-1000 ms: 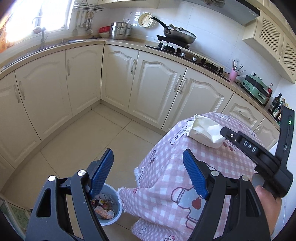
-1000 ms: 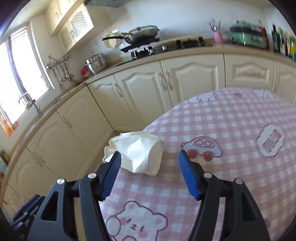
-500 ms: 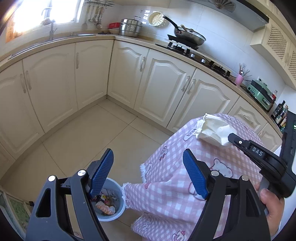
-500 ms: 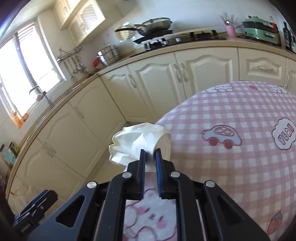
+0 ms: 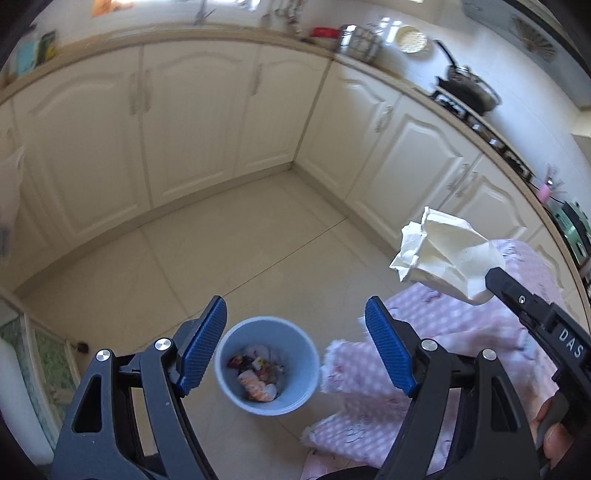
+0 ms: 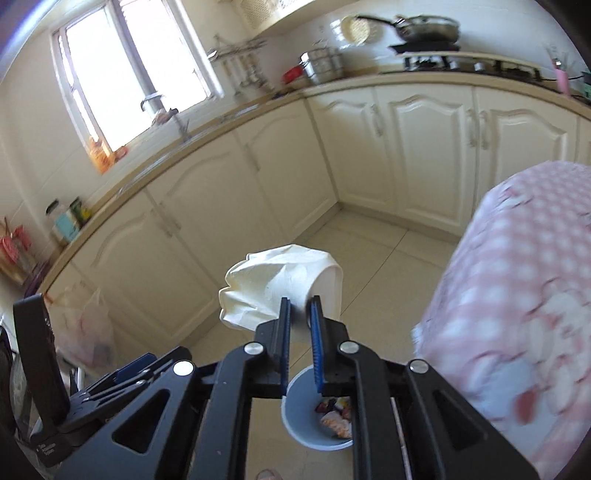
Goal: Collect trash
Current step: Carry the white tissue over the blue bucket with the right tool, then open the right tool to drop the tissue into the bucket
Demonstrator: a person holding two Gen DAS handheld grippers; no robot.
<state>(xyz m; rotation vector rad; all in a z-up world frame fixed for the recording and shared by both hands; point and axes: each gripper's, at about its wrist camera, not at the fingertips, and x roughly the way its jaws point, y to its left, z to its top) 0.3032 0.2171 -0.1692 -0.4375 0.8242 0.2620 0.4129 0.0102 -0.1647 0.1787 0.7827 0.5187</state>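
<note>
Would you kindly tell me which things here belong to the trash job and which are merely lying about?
Job:
crumpled tissue, pinched in the right gripper
blue bin, already holding rubbish
left gripper, open above the bin

Lying about:
frying pan
steel pots
pink tablecloth

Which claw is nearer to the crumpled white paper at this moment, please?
Right. The right claw is shut on the crumpled white paper, holding it above the floor. The left claw is open and apart from it, framing the blue bin.

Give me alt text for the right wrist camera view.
The right tool is shut on a crumpled white tissue, held in the air above a blue trash bin on the kitchen floor. A pink checked tablecloth hangs at right.
</note>
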